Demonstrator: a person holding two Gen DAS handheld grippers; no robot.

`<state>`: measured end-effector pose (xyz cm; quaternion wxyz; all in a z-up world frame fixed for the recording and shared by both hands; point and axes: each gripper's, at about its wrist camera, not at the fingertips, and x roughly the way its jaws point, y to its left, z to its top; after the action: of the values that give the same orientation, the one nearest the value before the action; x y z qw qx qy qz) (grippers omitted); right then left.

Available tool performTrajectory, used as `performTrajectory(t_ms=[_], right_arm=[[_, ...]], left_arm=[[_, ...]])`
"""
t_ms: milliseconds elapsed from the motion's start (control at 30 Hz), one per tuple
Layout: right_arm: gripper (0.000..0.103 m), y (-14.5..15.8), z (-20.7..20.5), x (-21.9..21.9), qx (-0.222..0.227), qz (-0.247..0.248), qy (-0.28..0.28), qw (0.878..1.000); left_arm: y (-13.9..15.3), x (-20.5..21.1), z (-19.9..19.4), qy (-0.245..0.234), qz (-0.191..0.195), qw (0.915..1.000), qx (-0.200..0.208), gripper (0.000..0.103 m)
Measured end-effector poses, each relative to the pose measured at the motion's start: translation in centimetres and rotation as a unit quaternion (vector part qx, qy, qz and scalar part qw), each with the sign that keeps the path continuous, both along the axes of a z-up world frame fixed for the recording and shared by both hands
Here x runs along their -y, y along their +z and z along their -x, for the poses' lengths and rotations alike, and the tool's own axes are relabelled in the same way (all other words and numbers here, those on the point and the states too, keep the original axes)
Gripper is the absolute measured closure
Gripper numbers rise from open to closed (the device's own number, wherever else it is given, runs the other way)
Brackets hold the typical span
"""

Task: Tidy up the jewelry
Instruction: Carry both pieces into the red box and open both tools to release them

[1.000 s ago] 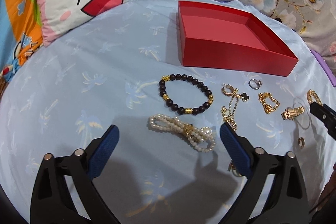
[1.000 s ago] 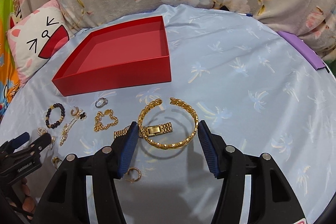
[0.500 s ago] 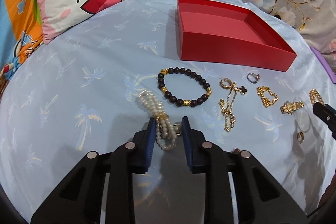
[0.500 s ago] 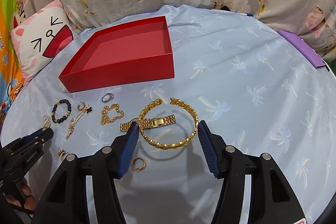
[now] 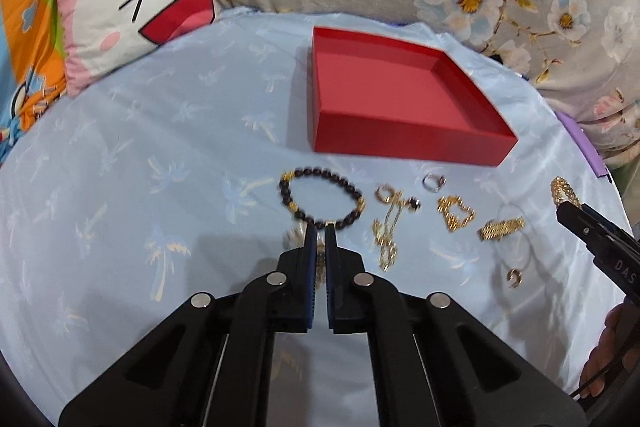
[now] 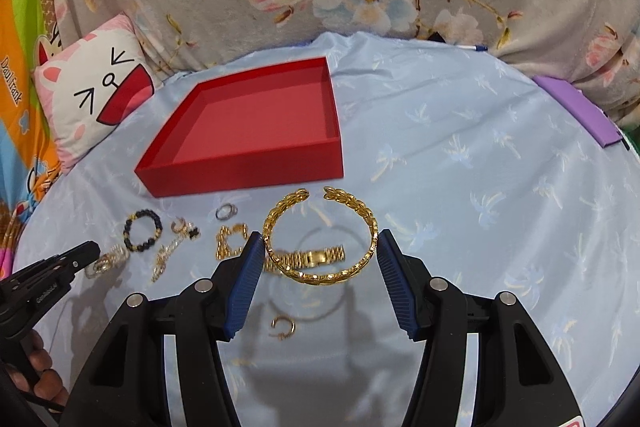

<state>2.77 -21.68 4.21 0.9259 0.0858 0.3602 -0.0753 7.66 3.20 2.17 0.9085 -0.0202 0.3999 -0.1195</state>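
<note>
Two grippers work ahead of an empty red box [image 5: 404, 95]: the left gripper [image 5: 319, 233] is pinched nearly shut on the pearl bracelet [image 6: 106, 261], which is mostly hidden between its pads, while the right gripper [image 6: 320, 247] spreads wide around the gold bangle [image 6: 320, 237]. Step in hand looks like pickup; next, lift the pearls and carry them forward into the box

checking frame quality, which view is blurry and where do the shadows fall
Left wrist view: motion-smeared, the beaded bracelet and gold pieces streak. Right wrist view: sharp, the gold bangle crisp, right gripper shadow falling on the blue cloth below it. Both bend at the fisheye edges.
</note>
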Motion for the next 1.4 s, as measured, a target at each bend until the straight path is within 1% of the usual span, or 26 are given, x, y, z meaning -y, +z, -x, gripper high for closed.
performTrajectory(t_ms=[33,100,167,300,367,400,433,467,500,600,667,733,767,900,1000,1133,1200,1300,1400], right_arm=[[0.047,0.3,-0.2,0.0,0.003,0.001,0.000,1.000],[0.047,0.9,-0.5,0.2,0.010,0.003,-0.003,1.000],[0.047,1.2,-0.6,0.2,0.014,0.004,-0.004,1.000],[0.047,1.0,-0.5,0.0,0.012,0.002,-0.001,1.000],[0.047,0.6,-0.5,-0.2,0.008,0.000,0.001,1.000],[0.047,0.5,-0.4,-0.2,0.007,-0.001,0.001,1.000],[0.047,0.4,-0.4,-0.3,0.005,-0.002,0.002,1.000],[0.047,0.2,-0.3,-0.4,0.004,-0.003,0.002,1.000],[0.047,0.1,-0.3,-0.4,0.002,-0.004,0.003,1.000],[0.047,-0.2,-0.2,-0.7,-0.001,-0.004,0.005,1.000],[0.047,-0.2,-0.2,-0.8,-0.002,-0.002,0.006,1.000],[0.047,-0.1,-0.1,-1.0,-0.001,0.000,0.007,1.000],[0.047,-0.1,-0.1,-1.0,-0.001,0.001,0.008,1.000],[0.047,-0.1,-0.1,-1.1,-0.001,0.000,0.009,1.000],[0.047,0.1,-0.2,-1.2,0.001,0.000,0.011,1.000],[0.047,0.8,-1.0,-1.1,0.005,-0.006,0.019,1.000],[0.047,1.6,-2.2,-0.9,0.012,-0.006,0.023,1.000],[0.047,2.7,-4.8,-0.7,0.017,-0.008,0.034,0.999],[0.047,3.5,-8.1,-0.5,0.019,-0.005,0.045,0.999]], left_arm=[[0.6,0.1,-0.1,-0.003,0.001,1.0000,0.008,0.103],[1.7,0.3,-0.4,-0.005,-0.002,0.9998,0.020,0.103],[2.3,0.2,-0.7,-0.004,-0.005,0.9997,0.023,0.103],[1.6,-0.4,-0.4,-0.002,-0.001,0.9999,0.012,0.103],[0.7,-1.0,-0.2,0.006,0.008,0.9999,-0.009,0.102],[0.0,-1.1,-0.2,0.009,0.010,0.9996,-0.023,0.089],[-0.5,-1.0,-0.1,0.007,0.013,0.9994,-0.031,0.066],[-1.2,-0.8,0.0,0.010,0.008,0.9992,-0.038,0.059],[-1.7,-0.5,0.2,0.011,0.000,0.9992,-0.038,0.055],[-3.0,0.6,0.2,0.004,-0.018,0.9989,-0.042,0.055],[-3.9,1.0,-0.1,0.000,-0.026,0.9983,-0.052,0.067],[-4.2,1.4,-0.1,0.002,-0.038,0.9983,-0.043,0.083],[-4.2,1.5,-0.1,0.003,-0.040,0.9983,-0.042,0.088],[-4.1,1.2,-0.2,-0.001,-0.030,0.9986,-0.043,0.090],[-3.4,1.0,0.0,-0.003,-0.025,0.9991,-0.036,0.090],[-0.5,0.6,-0.3,-0.011,-0.002,0.9998,-0.015,0.090],[1.4,0.8,-1.0,-0.020,0.003,0.9998,0.002,0.090],[4.2,1.7,-3.4,-0.036,0.012,0.9989,0.027,0.090],[6.1,3.3,-6.7,-0.044,0.011,0.9978,0.048,0.090]])
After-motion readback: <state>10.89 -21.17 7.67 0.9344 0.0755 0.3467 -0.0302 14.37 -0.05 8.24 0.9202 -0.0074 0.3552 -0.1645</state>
